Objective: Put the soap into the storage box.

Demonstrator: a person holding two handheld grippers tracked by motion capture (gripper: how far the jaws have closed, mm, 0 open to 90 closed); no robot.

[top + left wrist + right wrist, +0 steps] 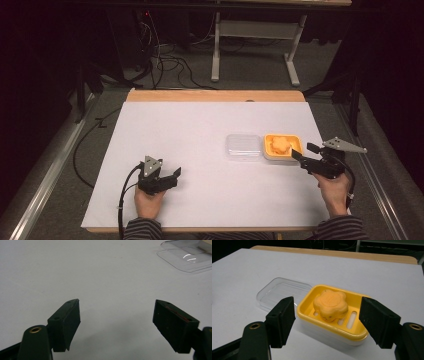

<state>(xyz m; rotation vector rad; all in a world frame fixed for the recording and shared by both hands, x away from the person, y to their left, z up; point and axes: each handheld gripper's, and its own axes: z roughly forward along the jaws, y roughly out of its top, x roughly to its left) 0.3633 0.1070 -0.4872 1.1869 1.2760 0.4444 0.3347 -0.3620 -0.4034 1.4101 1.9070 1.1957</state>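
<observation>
While the right hand-held gripper [306, 152] is held with its jaws spread wide and nothing between them, it is aimed at a yellow soap dish [332, 317] that sits toward the right edge of the white tabletop [200, 150]. An orange, flower-shaped soap [330, 305] lies in the middle of the dish's slotted tray. A clear lid [283, 293] rests flat on the tabletop, touching the dish on its far-left side as seen from the right gripper view. The left hand-held gripper [167, 177] is also open and empty, and is kept well apart from the dish, low over the near left part of the tabletop; a corner of the lid [186, 257] can be seen far ahead of it.

Judged from how things lie, a reach for the soap or the dish appears to be in preparation. Several risks can be foreseen. The soap is rounded and probably slick, so it could be squeezed out sideways if the jaws are closed off-centre or too high on it. The dish is light and unheld, so it could be pushed along the tabletop, or tipped by its rim, should one jaw be lowered onto the rim instead of inside it. The lid could be knocked away if the dish is shoved toward it.
</observation>
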